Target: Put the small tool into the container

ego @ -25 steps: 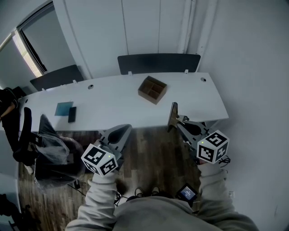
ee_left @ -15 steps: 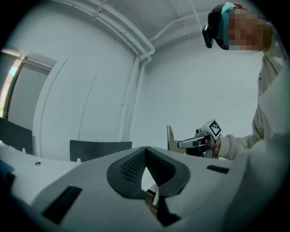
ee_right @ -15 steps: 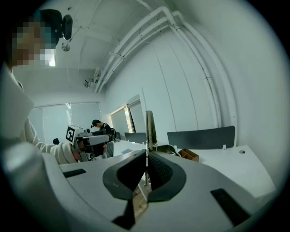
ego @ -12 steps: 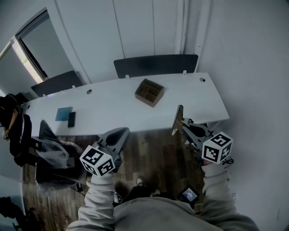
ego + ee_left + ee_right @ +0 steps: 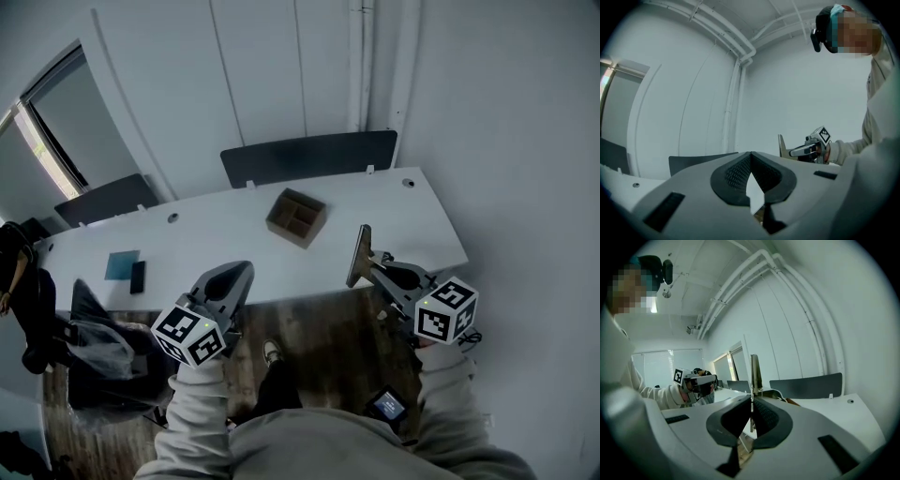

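Observation:
The container is a brown box with compartments [image 5: 296, 217] on the long white table [image 5: 216, 248]. My right gripper [image 5: 368, 266] hovers over the table's near edge, to the right of the box, and is shut on the small tool [image 5: 359, 251], a thin flat blade standing upright. In the right gripper view the blade [image 5: 755, 371] rises out of the closed jaws. My left gripper [image 5: 238, 274] is shut with nothing in it, at the near edge and left of the box. In the left gripper view the right gripper [image 5: 806, 149] and its tool [image 5: 780, 145] show at the right.
Two dark chairs [image 5: 309, 155] [image 5: 103, 197] stand behind the table against the white wall. A blue notebook [image 5: 121, 264] and a black phone [image 5: 138, 276] lie at the table's left end. A chair with a clear plastic bag [image 5: 94, 342] sits on the wooden floor, lower left.
The table and box now sit lower and nearer in the head view. Both grippers have come closer to the table's near edge. The right gripper's hold on the tool is unchanged.

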Motion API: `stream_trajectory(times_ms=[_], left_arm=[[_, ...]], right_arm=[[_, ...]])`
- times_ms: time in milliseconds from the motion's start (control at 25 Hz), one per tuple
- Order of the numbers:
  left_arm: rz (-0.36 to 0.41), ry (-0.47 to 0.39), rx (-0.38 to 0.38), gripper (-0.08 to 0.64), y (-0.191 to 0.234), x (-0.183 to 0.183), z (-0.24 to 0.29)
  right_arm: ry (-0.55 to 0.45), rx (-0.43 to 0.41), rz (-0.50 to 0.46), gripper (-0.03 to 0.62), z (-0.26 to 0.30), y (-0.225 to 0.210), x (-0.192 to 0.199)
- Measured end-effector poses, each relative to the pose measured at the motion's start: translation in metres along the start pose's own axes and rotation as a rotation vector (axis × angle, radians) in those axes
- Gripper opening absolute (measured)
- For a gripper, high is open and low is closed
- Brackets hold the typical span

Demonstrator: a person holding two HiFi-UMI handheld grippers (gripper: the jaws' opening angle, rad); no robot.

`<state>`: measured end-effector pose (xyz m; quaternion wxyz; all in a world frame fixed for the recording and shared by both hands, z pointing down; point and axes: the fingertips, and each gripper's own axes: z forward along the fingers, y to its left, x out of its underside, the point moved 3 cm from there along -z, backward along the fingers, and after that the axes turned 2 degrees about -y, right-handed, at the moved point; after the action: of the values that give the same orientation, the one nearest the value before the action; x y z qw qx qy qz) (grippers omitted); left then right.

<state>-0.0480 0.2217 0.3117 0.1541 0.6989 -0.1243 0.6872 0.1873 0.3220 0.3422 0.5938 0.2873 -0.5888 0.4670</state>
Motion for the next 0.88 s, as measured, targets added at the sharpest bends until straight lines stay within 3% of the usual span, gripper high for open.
stream_trajectory(times_ms=[120,440,680,880], left_arm=[[0.0,-0.015,0.002,0.002,0.028,0.001,0.018],[-0.133,-0.073,0.017,0.003,0.116,0.031,0.058],[-0.1,-0.037,0.048,0.002,0.17,0.031,0.091],[-0.255,-0.101,0.116,0.003,0.227,0.022,0.107]], right_arm=[[0.007,0.009,-0.019,0.022,0.012,-0.018,0.0],[0.092,0.051,0.033,0.022,0.072,-0.071,0.014],[0.101,0.051,0.018,0.021,0.138,-0.106,-0.011],[0.143,0.038,0.047,0.021,0.204,-0.126,-0.014]])
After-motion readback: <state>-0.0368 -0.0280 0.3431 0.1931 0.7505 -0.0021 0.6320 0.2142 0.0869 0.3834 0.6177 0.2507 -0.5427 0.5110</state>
